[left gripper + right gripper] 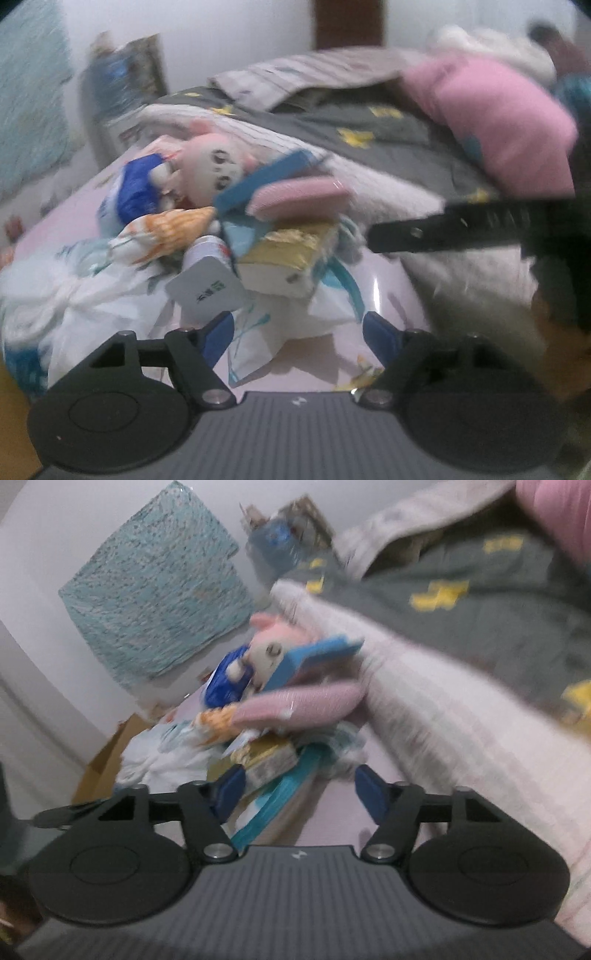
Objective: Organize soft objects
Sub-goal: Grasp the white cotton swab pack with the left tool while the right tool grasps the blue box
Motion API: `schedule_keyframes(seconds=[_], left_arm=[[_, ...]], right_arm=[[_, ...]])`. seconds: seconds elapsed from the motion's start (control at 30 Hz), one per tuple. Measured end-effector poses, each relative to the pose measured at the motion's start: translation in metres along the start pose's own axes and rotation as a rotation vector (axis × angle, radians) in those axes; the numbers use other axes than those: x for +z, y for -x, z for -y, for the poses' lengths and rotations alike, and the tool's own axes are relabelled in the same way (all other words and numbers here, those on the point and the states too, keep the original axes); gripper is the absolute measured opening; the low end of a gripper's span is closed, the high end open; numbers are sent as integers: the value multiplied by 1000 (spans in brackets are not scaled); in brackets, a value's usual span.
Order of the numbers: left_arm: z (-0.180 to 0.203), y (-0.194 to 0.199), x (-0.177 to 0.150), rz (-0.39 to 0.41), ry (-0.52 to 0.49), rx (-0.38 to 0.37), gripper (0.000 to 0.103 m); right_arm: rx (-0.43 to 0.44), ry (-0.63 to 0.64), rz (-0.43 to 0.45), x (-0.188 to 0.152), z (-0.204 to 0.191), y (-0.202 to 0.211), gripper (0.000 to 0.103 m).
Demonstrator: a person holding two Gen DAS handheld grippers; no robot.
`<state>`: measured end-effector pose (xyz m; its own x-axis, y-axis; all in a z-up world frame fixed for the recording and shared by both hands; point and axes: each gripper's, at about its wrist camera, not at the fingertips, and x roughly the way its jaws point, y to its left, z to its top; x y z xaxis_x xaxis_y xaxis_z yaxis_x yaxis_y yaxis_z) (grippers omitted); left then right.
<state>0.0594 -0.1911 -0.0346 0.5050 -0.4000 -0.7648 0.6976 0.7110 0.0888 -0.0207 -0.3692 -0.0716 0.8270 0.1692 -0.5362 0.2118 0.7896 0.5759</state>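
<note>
A heap of soft things lies on the bed. A pink plush doll (212,162) with a white face lies at the back of it, also in the right wrist view (269,646). A pink pad (299,194) lies beside a blue box (266,179), above a yellow-topped block (288,254) and an orange-patterned cloth (170,229). My left gripper (297,332) is open and empty just before the heap. My right gripper (299,790) is open and empty near the pink pad (299,703); one of its fingers (443,229) shows in the left wrist view.
A white fluffy blanket (406,199) and a grey quilt (369,125) with yellow stars lie on the right. A pink pillow (491,110) lies at the back right. A white plastic bag (85,302) lies at the left. A teal cloth (155,579) hangs on the wall.
</note>
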Motion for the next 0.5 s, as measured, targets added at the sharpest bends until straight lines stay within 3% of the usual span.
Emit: schedule_keyframes(seconds=[0.17,0.3,0.43,0.5], left_arm=[[23,-30,-9,-15,-211,80,79],[30,-54,-13,-42,-307,127,75],[32,-67,-13,-14,-336,131,73],[29,-69,-11,-16,-312,115,67]], right_arm=[[23,-25,-41,-3,4,-20,54],[38,-41,-66,-2,5,-32,54],[58,-73,-93,-2,10,-37,54],[62,-82,-102,-3,12,-39,54]])
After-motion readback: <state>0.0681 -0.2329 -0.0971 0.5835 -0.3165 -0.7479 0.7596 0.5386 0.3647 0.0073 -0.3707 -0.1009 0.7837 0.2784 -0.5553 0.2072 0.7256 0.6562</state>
